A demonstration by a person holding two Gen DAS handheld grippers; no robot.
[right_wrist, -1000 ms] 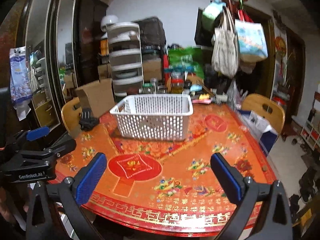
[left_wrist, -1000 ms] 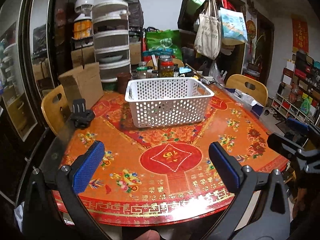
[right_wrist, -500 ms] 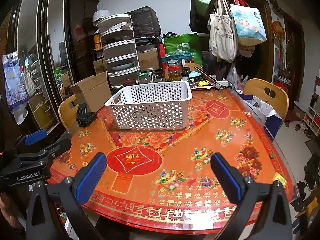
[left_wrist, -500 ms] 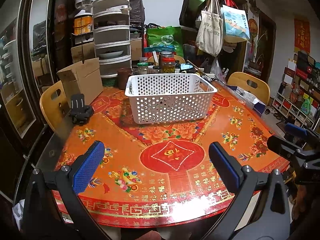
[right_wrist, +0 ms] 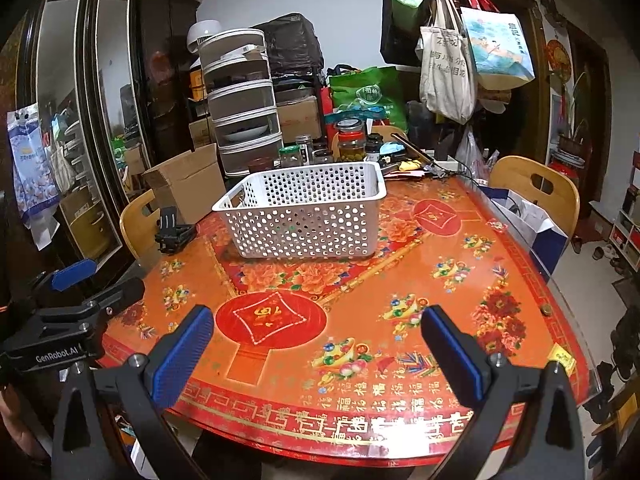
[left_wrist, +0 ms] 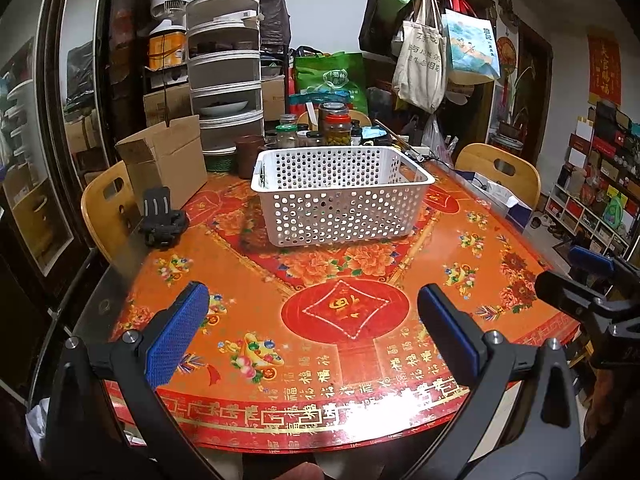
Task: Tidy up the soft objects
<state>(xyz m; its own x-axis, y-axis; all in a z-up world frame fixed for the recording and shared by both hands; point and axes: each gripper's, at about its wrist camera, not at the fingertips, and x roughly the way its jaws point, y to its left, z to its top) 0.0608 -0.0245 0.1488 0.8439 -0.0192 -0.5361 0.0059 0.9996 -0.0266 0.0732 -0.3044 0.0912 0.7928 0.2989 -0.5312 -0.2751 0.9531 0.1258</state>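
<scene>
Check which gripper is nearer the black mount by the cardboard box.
Left. The left gripper hovers open over the table's near edge, on the mount's side. The right gripper is also open, further to the right, across from it.

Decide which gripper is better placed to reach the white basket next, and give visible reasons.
Neither clearly: left gripper and right gripper are both open, empty, at the near edge; white basket sits mid-table.
</scene>
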